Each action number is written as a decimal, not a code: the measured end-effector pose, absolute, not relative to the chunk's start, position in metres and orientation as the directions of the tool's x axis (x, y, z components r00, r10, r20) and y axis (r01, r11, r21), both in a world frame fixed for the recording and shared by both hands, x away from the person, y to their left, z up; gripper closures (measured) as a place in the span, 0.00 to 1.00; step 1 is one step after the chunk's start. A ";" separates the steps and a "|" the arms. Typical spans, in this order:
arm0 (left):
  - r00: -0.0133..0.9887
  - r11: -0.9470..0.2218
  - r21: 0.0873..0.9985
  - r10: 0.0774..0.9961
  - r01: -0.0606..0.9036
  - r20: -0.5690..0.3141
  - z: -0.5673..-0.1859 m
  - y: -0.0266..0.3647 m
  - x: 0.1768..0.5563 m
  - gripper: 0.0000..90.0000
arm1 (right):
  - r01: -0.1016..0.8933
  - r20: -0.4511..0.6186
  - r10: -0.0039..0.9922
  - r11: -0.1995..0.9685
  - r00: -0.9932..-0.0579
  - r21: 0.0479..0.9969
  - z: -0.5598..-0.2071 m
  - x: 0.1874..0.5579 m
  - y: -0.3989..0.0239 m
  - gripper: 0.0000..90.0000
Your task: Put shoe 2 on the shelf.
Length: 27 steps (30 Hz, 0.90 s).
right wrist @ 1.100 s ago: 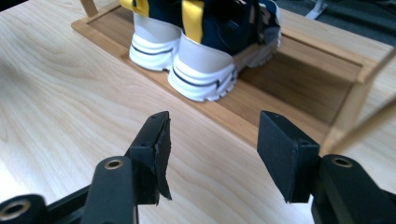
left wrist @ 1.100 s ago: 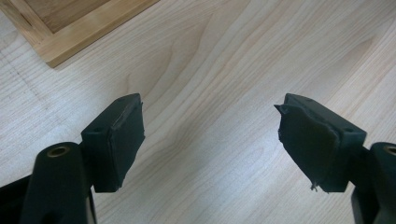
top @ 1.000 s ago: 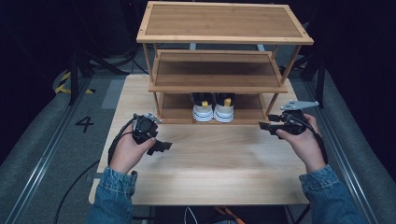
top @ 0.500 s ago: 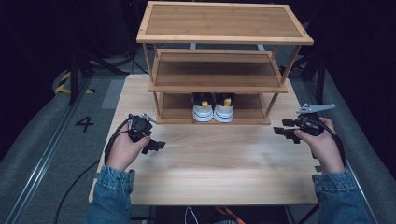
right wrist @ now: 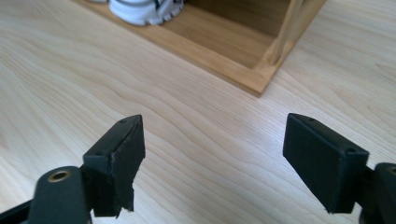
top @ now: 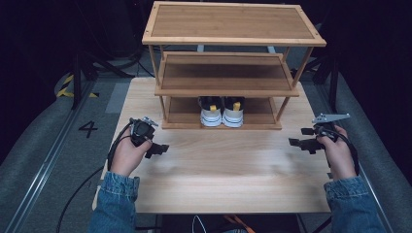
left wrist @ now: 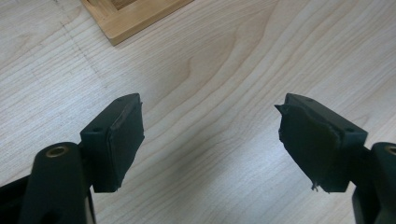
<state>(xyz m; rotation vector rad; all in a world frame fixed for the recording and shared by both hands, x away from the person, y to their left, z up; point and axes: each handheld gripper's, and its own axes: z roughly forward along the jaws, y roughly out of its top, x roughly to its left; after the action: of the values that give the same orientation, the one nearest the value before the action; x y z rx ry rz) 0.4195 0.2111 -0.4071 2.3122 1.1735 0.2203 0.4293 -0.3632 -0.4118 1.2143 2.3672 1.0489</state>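
Pale grained table bears a slatted bamboo rack; both grippers' jaws gape empty, right's just widened.

Light falls from overhead onto the pale tabletop, leaving everything around it nearly black. The high view is soft and slightly grainy, with a mild sheen across the wood. The shelf rack throws deep shadow over its lower tiers. Both gripper views are bright and even; the wood grain is crisp, while the near black fingers blur a little.
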 end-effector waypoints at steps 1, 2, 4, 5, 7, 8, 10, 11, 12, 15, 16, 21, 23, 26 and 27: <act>0.607 -0.476 0.531 0.789 0.701 -0.094 -0.408 0.211 0.420 0.25 | 0.589 0.073 0.789 0.391 -0.611 0.707 -0.415 0.430 -0.364 0.23; 0.610 -0.481 0.533 0.787 0.696 -0.087 -0.409 0.212 0.421 0.25 | 0.591 0.076 0.786 0.393 -0.613 0.704 -0.418 0.431 -0.365 0.23; 0.608 -0.477 0.535 0.789 0.697 -0.090 -0.410 0.213 0.421 0.24 | 0.595 0.079 0.782 0.400 -0.618 0.697 -0.422 0.432 -0.366 0.22; 0.610 -0.478 0.535 0.787 0.696 -0.091 -0.410 0.214 0.422 0.23 | 0.593 0.074 0.779 0.408 -0.623 0.695 -0.424 0.433 -0.366 0.21; 0.619 -0.490 0.538 0.781 0.686 -0.077 -0.412 0.216 0.423 0.21 | 0.572 0.075 0.758 0.418 -0.648 0.706 -0.427 0.434 -0.368 0.19; 0.621 -0.494 0.539 0.780 0.683 -0.071 -0.413 0.217 0.423 0.22 | 0.549 0.074 0.743 0.419 -0.665 0.723 -0.430 0.436 -0.370 0.17; 0.617 -0.497 0.534 0.785 0.684 -0.059 -0.415 0.219 0.424 0.22 | 0.536 0.061 0.742 0.422 -0.667 0.732 -0.434 0.437 -0.372 0.18; 0.615 -0.494 0.535 0.786 0.686 -0.063 -0.416 0.220 0.425 0.22 | 0.538 0.062 0.750 0.412 -0.659 0.735 -0.437 0.438 -0.372 0.18; 0.613 -0.492 0.535 0.787 0.687 -0.063 -0.417 0.221 0.425 0.22 | 0.541 0.064 0.754 0.406 -0.653 0.736 -0.439 0.439 -0.373 0.18; 0.620 -0.502 0.530 0.782 0.683 -0.058 -0.420 0.223 0.427 0.22 | 0.548 0.071 0.752 0.408 -0.655 0.730 -0.446 0.440 -0.374 0.18; 0.628 -0.514 0.531 0.777 0.674 -0.045 -0.421 0.224 0.428 0.22 | 0.550 0.065 0.753 0.416 -0.655 0.724 -0.448 0.441 -0.374 0.18; 0.662 -0.554 0.526 0.749 0.645 -0.022 -0.426 0.227 0.430 0.22 | 0.558 0.067 0.755 0.419 -0.653 0.717 -0.458 0.443 -0.375 0.18; 0.661 -0.549 0.529 0.749 0.647 -0.031 -0.427 0.228 0.430 0.22 | 0.554 0.072 0.747 0.420 -0.661 0.719 -0.462 0.444 -0.374 0.18; 0.659 -0.546 0.529 0.751 0.650 -0.034 -0.428 0.228 0.430 0.21 | 0.547 0.063 0.745 0.427 -0.664 0.720 -0.466 0.445 -0.374 0.18; 0.656 -0.541 0.528 0.754 0.655 -0.042 -0.429 0.228 0.430 0.21 | 0.548 0.063 0.745 0.427 -0.664 0.719 -0.467 0.445 -0.374 0.18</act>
<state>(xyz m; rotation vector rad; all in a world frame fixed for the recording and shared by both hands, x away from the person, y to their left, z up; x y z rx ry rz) 0.4301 0.2284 -0.4286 2.3651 1.0942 0.2589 0.4450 -0.3737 -0.4667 1.1244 2.4184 1.0699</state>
